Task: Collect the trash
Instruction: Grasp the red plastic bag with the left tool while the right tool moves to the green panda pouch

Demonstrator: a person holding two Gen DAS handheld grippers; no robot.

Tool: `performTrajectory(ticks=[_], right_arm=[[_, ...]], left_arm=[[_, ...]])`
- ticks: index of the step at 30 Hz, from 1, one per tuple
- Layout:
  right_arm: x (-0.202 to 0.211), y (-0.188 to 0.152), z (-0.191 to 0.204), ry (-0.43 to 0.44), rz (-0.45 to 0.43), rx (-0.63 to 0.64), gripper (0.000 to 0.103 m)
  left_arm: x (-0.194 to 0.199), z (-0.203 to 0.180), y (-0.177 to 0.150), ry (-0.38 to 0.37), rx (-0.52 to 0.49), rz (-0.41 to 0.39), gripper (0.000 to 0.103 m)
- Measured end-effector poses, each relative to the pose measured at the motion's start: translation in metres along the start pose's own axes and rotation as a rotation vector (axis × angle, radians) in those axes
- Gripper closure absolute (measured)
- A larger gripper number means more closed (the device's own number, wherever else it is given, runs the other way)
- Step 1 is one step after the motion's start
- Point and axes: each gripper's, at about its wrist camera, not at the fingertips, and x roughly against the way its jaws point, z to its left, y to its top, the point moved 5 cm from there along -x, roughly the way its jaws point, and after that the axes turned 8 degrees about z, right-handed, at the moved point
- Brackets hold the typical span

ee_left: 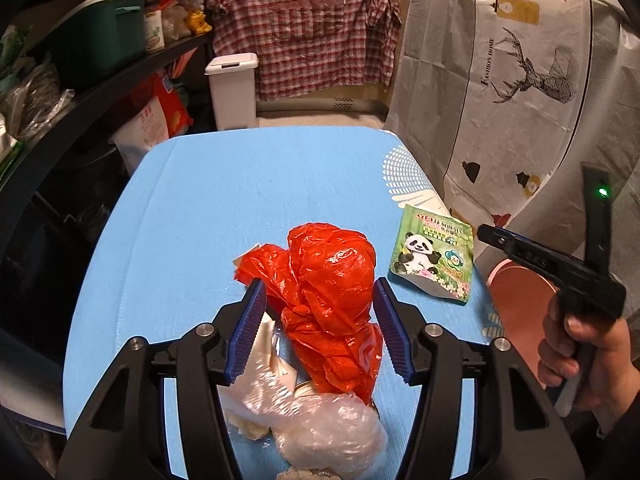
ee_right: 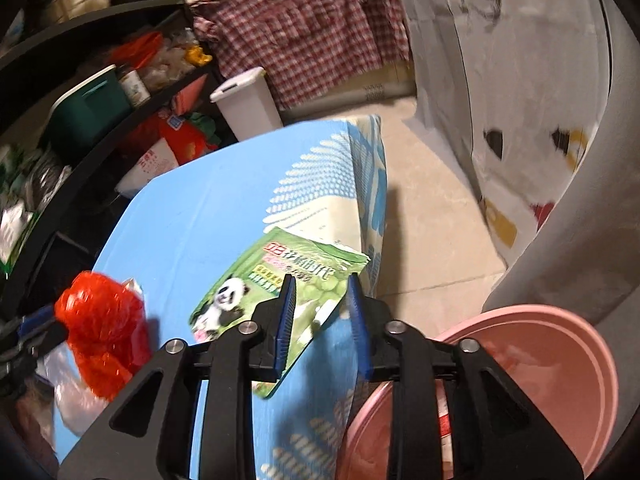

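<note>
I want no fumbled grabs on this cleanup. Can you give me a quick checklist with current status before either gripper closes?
1. Red plastic bag between the left gripper pads: ok, jaws open either side.
2. Left pads gripping the bag: not ok, not yet pressing.
3. Panda snack pouch lined up with the right gripper: ok, under the open jaws.
4. Pouch actually held: cannot tell, picture blurred.
5. Pink basin within view for drop-off: ok, beside the blue table.
</note>
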Motion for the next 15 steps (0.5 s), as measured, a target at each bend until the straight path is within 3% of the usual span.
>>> performTrajectory(ticks=[5, 15], right_arm=[[-0.025, 0.004, -0.015, 0.023, 0.055, -0.081, 0.073], [-0.041, 0.007, -0.016, 0.012, 0.072, -0.098, 0.073]], left_arm=[[-0.001, -0.005, 0.002, -0.003, -0.007, -0.006, 0.047], [-0.011, -0.010, -0.002, -0.007, -0.025, 0.034, 0.047]])
